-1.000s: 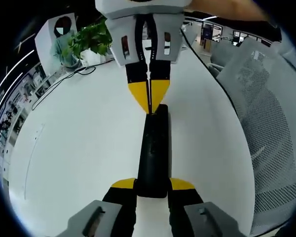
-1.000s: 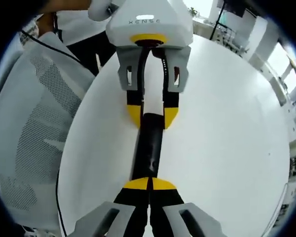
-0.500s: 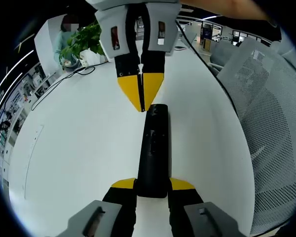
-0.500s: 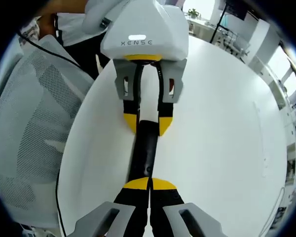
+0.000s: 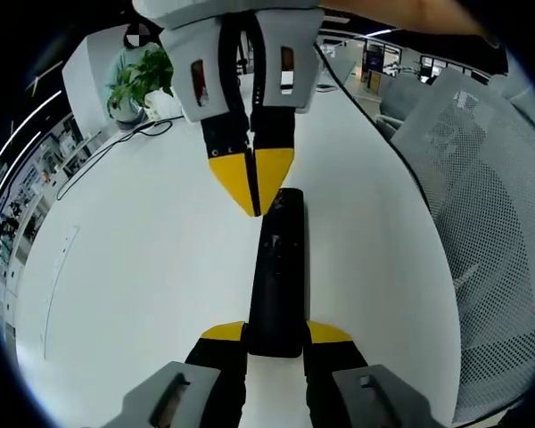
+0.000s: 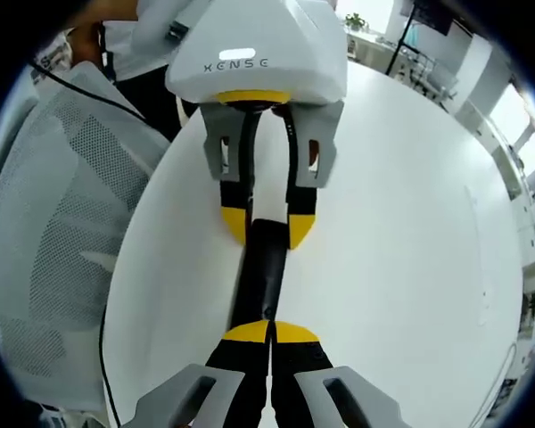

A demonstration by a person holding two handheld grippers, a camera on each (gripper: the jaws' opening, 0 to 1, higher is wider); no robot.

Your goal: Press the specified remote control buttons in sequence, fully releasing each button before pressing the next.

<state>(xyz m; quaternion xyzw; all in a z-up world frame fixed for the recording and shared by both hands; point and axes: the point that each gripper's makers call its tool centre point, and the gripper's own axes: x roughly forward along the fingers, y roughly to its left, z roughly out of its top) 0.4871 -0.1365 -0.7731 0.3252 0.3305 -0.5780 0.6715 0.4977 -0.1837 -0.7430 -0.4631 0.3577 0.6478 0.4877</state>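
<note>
Lying lengthwise on the white table (image 5: 116, 294), the black remote control (image 5: 277, 272) has its near end clamped between the left gripper's (image 5: 277, 334) yellow-tipped jaws. Right gripper (image 5: 253, 198), jaws pressed together, points its tips at the remote's far end; contact cannot be judged. Mesh chair (image 5: 490, 223) beside table.

An open-plan office. A long white table (image 5: 143, 267) runs toward 12 o'clock, a white mesh office chair (image 5: 490, 241) at 3 o'clock. A potted plant (image 5: 135, 80) and a black cable (image 5: 116, 147) sit at 11 o'clock, with desks and screens (image 5: 374, 58) at 1 o'clock.
</note>
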